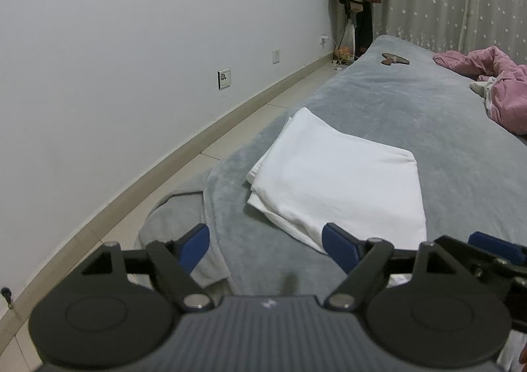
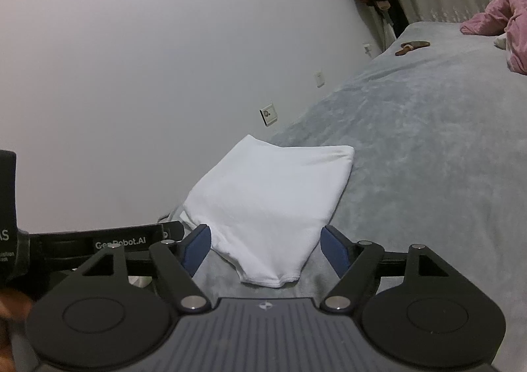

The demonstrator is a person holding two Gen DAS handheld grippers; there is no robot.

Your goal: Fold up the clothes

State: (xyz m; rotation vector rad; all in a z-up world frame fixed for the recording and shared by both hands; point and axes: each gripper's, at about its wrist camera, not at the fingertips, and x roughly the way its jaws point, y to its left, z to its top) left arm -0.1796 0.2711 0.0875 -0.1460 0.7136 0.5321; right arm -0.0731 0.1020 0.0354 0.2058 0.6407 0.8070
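Both grippers, left gripper (image 1: 268,248) and right gripper (image 2: 265,248), gape wide and empty. Folded white garment (image 1: 339,181) lies mid-frame on the grey blanket (image 1: 411,101). Folding looks finished; next likely fetches the pink garment (image 1: 500,85), upper right.

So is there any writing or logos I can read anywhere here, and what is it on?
"GenRobot.AI": on the left gripper's black bar, partly hidden.
"AS": end of a cut-off word on the black block at the left edge.
Small print below it: too blurred to read.
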